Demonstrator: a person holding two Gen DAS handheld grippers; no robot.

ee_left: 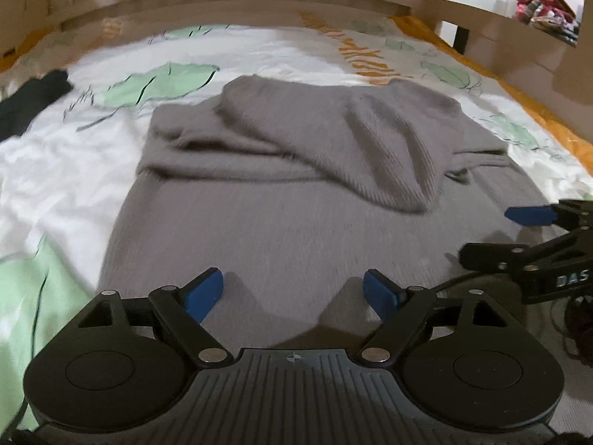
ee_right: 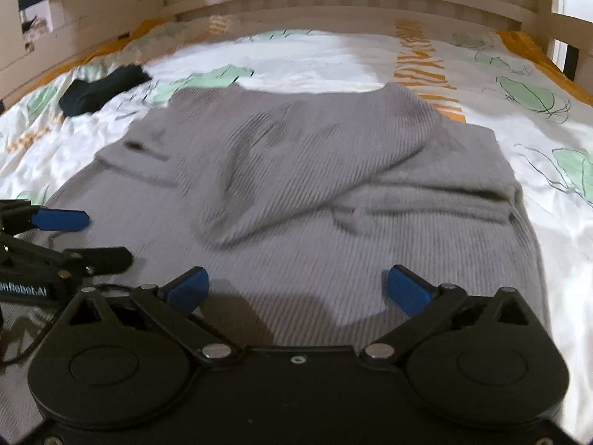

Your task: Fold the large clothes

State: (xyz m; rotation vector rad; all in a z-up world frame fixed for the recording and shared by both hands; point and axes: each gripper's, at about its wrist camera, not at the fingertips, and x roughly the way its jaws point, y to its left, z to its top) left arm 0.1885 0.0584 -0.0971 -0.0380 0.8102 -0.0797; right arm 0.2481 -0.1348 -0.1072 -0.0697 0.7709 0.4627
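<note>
Both grippers hang over the near half of the grey sweater (ee_left: 281,200), which lies spread on the bed sheet (ee_left: 48,170). Left gripper (ee_left: 293,291): my jaws stand apart, nothing between the blue pads, knit below them. Right gripper (ee_right: 298,289): jaws wide apart, likewise empty.

Both sleeves are already crossed over the chest; the upper one (ee_right: 259,170) lies loose and rumpled.

Likely faults from here, as I judge them:
- pinching only the top layer of knit, so the body sags and the fold goes crooked;
- dragging the hem, which would slide the crossed sleeves out of place;
- uneven lift between my two hands, skewing the edge;
- catching the sheet along with the sweater.

A dark garment (ee_right: 103,89) lies well apart, no obstacle.
</note>
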